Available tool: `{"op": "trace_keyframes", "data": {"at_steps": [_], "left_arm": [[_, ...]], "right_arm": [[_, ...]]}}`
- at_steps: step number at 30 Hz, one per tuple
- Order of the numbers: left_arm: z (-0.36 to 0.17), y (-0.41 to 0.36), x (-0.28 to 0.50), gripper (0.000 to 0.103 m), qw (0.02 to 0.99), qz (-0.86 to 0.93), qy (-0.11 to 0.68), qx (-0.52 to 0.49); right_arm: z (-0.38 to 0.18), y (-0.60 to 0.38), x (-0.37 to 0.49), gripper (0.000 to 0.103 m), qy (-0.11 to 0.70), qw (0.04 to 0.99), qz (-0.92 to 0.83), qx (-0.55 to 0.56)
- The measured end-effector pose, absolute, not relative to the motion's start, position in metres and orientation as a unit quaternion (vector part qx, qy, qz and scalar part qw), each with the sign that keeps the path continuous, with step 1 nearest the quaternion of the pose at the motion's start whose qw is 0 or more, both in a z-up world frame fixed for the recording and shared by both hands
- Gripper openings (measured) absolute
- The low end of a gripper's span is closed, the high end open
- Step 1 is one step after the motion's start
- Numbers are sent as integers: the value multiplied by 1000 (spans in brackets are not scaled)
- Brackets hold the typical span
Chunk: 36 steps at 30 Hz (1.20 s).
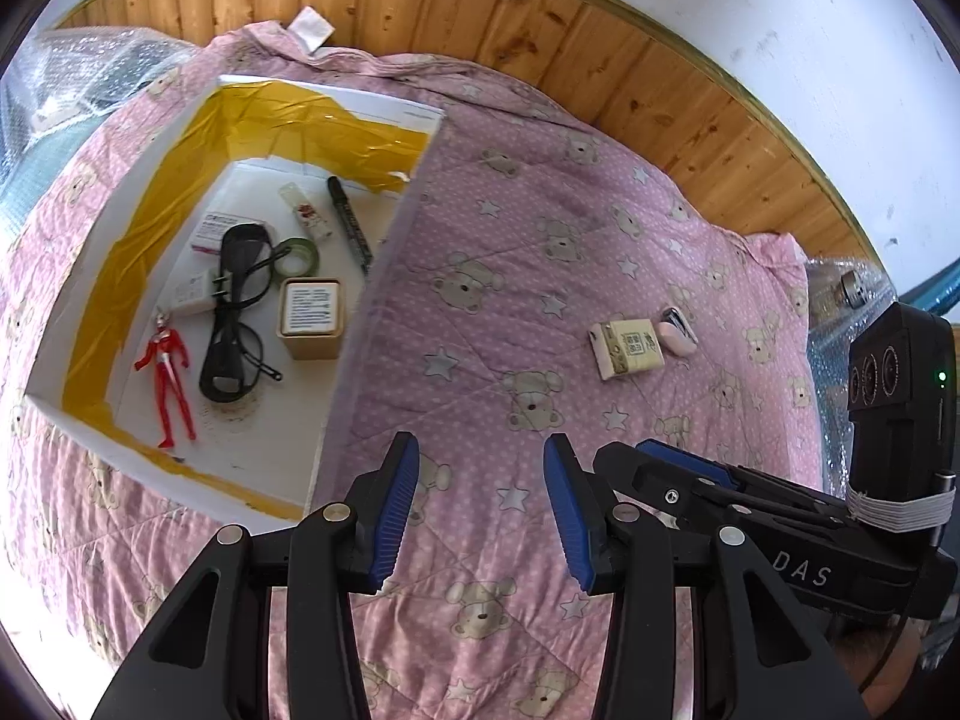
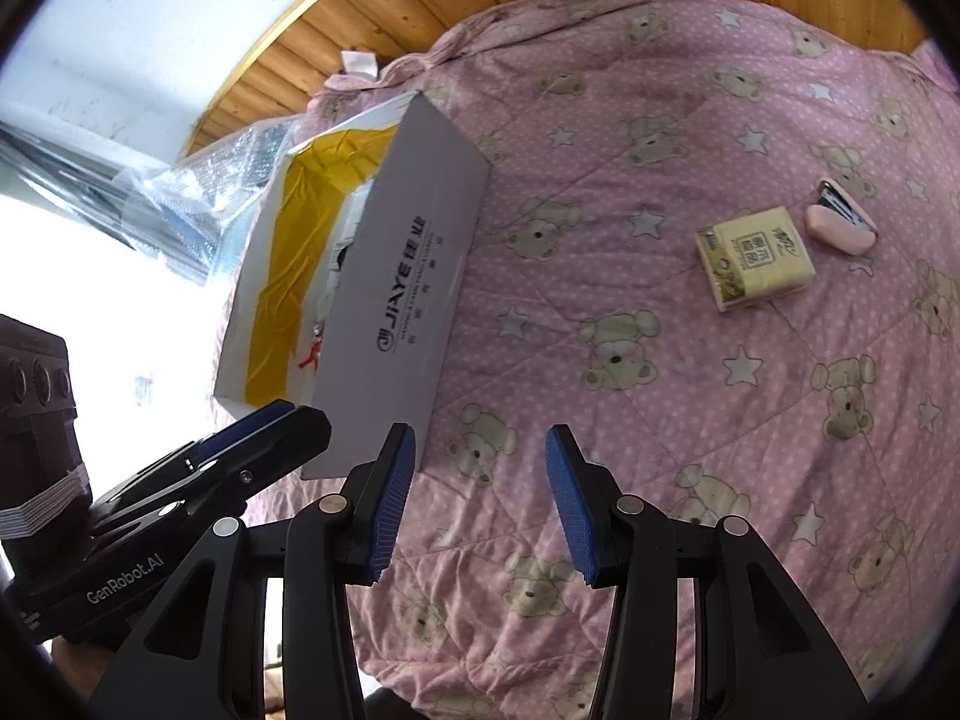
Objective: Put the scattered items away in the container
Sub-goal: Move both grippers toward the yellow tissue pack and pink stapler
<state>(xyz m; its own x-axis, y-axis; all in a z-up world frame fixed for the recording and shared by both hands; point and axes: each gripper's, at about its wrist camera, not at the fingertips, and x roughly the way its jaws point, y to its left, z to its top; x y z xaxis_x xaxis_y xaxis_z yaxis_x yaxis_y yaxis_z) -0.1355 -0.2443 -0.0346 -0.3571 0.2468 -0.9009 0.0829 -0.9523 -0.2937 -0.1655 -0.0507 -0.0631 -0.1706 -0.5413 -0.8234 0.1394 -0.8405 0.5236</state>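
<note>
Blue-padded fingers of the left gripper (image 1: pixel 480 504) fill the near edge of its view, spread wide with nothing between them, hanging over the pink quilt (image 1: pixel 510 252) just beside the box (image 1: pixel 384 252). Right gripper (image 2: pixel 480 498) is likewise wide open and empty, over the quilt just beside the box's near corner; the two grippers sit side by side, each showing at the edge of the other's view.

Most items already lie inside the box: a red figure (image 1: pixel 167 372), glasses (image 1: pixel 237 312), a tape roll (image 1: pixel 297 255), a marker (image 1: pixel 350 225), a small carton (image 1: pixel 312 318) and others. Two things remain out on the quilt, well apart from the box on its printed-wall side: a tissue pack (image 2: pixel 755 258) and, touching or just beside it on the side away from the box, a pink case (image 2: pixel 839 227) with something metal on it that I cannot identify.

From both grippers the pair lies ahead and to the right, away from the box. The right gripper seems the nearer, so the reach is likely its job. The tissue pack's long axis runs slantwise across the right gripper's line of sight, so the jaws would probably need turning to close across its short side. The case's long axis slants differently, and its closeness to the pack could get in the way.
</note>
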Motion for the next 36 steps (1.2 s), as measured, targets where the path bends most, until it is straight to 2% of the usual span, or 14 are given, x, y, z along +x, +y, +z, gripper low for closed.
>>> {"op": "trace_keyframes", "data": {"at_steps": [36], "left_arm": [[-92,-127,-207,45,137,769,-79,-620]], "right_arm": [[-116,81,-199,49,-257,119,-741,609]]}}
